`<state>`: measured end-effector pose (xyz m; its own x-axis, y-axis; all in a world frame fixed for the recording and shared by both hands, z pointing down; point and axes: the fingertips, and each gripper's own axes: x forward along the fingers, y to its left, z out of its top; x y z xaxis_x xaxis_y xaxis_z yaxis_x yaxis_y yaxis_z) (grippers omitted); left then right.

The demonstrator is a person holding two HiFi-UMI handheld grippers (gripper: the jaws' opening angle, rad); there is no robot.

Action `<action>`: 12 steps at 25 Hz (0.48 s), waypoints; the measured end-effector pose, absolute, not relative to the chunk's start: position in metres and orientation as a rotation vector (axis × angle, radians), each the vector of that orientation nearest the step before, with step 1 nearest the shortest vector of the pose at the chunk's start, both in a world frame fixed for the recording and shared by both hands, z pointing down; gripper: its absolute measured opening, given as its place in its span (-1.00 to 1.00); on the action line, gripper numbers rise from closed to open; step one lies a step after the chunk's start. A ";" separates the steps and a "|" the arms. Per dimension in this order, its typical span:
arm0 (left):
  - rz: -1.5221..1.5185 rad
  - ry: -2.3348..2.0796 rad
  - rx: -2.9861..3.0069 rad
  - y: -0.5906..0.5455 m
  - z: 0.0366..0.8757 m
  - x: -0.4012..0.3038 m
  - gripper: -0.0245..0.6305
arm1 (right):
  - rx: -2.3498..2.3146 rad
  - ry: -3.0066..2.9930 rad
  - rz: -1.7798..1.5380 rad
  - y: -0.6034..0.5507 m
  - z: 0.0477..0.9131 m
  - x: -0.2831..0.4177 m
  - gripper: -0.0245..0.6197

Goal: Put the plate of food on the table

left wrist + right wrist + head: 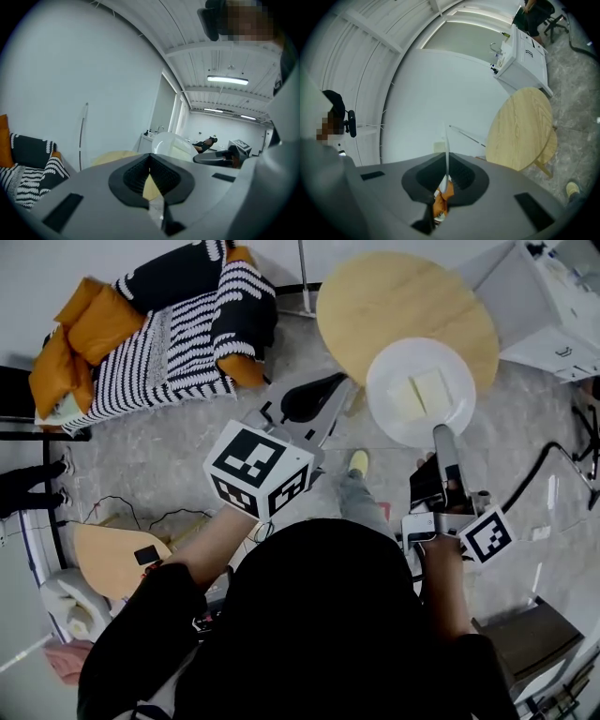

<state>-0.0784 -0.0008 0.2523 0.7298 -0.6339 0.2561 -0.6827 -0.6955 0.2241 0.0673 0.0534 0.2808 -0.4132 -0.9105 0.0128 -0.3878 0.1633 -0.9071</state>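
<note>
Step in hand: carry of plate [382, 381] toward counter [375, 306].
Right tool [441, 435] pinched nearly shut on plate's near rim. Plate juts forward off tool tip, food [420, 393] on top.
Counter ahead of and below tool. Plate looks not yet set down.
Left tool [328, 395] closed, empty, left of plate.
Next, likely: reach further over counter, lower flat, release.

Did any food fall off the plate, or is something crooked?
No, nothing stands out. The food lies on the plate with none spilled. The right gripper holds the plate by its rim, and from above it shows at the table's edge.
</note>
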 end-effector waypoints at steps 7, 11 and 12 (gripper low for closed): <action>0.253 -1.044 2.621 -0.040 0.252 -0.050 -0.90 | -1.220 1.871 -1.236 0.015 0.286 0.099 -0.87; 0.272 -1.051 2.603 -0.076 0.256 -0.029 -0.90 | -1.202 1.864 -1.265 -0.024 0.293 0.118 -0.87; 0.279 -1.049 2.597 -0.087 0.259 -0.023 -0.90 | -1.199 1.862 -1.275 -0.036 0.296 0.123 -0.87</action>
